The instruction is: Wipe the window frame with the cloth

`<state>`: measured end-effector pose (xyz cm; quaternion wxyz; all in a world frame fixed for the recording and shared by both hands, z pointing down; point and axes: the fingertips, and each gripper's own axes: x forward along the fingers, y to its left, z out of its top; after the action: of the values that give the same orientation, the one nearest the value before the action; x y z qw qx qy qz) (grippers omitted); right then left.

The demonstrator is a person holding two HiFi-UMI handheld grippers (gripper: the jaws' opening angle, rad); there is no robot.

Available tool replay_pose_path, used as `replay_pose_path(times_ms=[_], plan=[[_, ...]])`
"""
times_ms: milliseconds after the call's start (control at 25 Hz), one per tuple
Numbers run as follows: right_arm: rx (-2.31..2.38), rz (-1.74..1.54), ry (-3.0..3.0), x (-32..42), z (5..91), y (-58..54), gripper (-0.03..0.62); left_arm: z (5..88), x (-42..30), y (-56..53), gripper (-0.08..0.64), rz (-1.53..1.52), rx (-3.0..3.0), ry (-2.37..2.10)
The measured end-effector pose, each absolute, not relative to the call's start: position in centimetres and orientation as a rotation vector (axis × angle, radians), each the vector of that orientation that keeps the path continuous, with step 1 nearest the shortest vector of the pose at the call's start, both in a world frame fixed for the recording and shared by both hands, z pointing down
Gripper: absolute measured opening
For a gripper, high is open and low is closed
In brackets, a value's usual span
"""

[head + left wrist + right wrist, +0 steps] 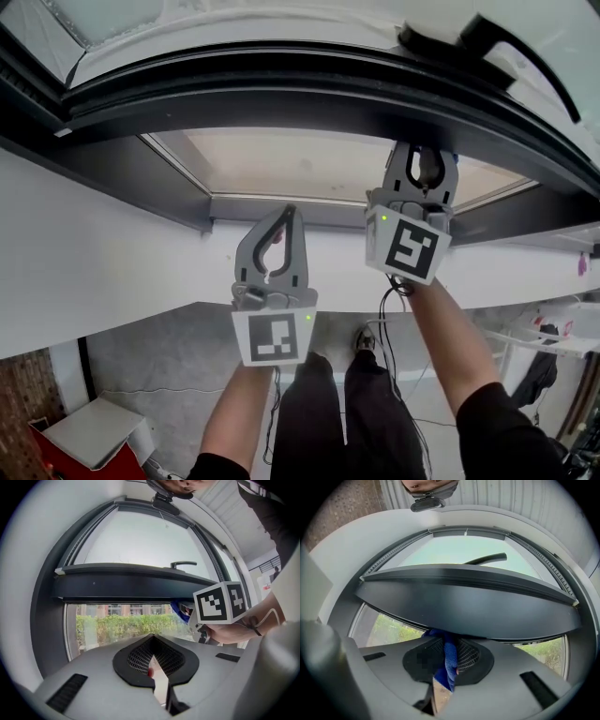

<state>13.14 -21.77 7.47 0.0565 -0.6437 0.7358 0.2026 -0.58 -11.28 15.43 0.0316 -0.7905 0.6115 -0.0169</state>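
Observation:
A blue cloth (449, 660) is pinched in my right gripper (447, 641), which is shut on it. The cloth's top presses against the underside of the dark window frame bar (464, 602). In the head view the right gripper (427, 152) reaches up to that dark frame (281, 84), and the cloth is hidden there. The left gripper view shows a bit of blue cloth (180, 609) beside the right gripper's marker cube. My left gripper (292, 210) is shut with nothing in it. It hovers over the white sill, lower than and left of the right gripper.
A black window handle (506, 37) sits on the sash at upper right. The white sill (94, 253) runs below the glass. Down on the floor stand a red box (47, 455), a white box (94, 431) and cables (389, 337). A rack (553, 328) stands at right.

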Motion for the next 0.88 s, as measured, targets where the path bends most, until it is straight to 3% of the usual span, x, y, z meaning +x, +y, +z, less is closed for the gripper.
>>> replay_pose_path(times_ms=[160, 880], plan=[[-1.954, 0.614, 2.247, 11.6, 7.5, -21.7, 0.023, 15.1, -1.8, -11.2, 0.005, -0.204, -2.399, 1.783], [-1.826, 0.554, 2.207, 5.4, 7.5, -21.8, 0.022, 15.7, -8.0, -10.7, 0.005, -0.284, -2.291, 1.948]])
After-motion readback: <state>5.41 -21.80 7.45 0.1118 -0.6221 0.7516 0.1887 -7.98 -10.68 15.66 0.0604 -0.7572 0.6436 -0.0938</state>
